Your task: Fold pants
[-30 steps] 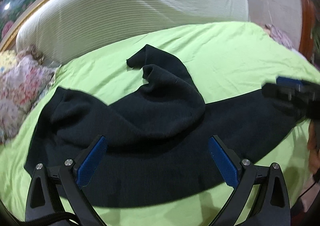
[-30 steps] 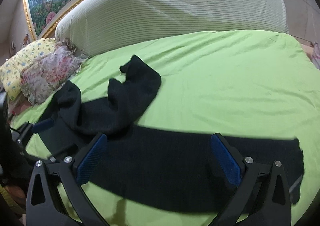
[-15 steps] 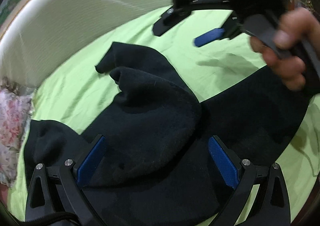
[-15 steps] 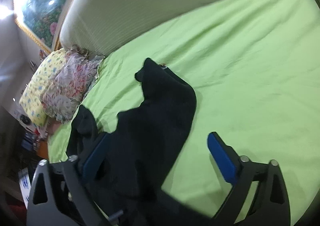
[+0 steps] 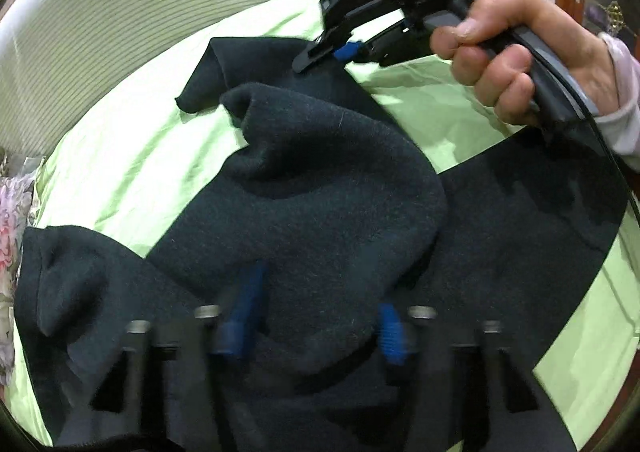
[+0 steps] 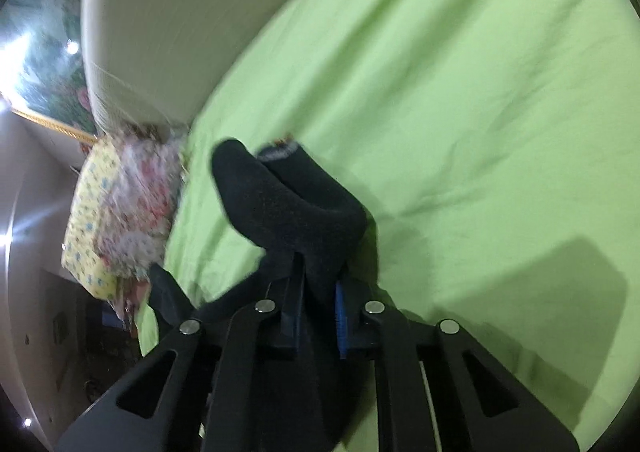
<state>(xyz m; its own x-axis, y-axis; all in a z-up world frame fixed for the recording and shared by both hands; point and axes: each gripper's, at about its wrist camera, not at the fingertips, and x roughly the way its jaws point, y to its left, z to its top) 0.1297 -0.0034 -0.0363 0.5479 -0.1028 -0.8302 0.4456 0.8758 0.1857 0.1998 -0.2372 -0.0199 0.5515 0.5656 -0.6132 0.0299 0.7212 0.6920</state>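
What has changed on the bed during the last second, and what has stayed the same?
The right gripper crossed to the far pant leg and shut on the black pants near the hem. The left gripper narrowed its jaws over the bunched cloth; whether it grips is blurred. The green sheet and floral pillows stayed put.

Black soft knitted pants (image 5: 320, 212) lying rumpled on the light green bedsheet (image 5: 120, 172), one leg spread flat across the bed, other leg bunched in thick folds over it, its far end pinched and raised a little.
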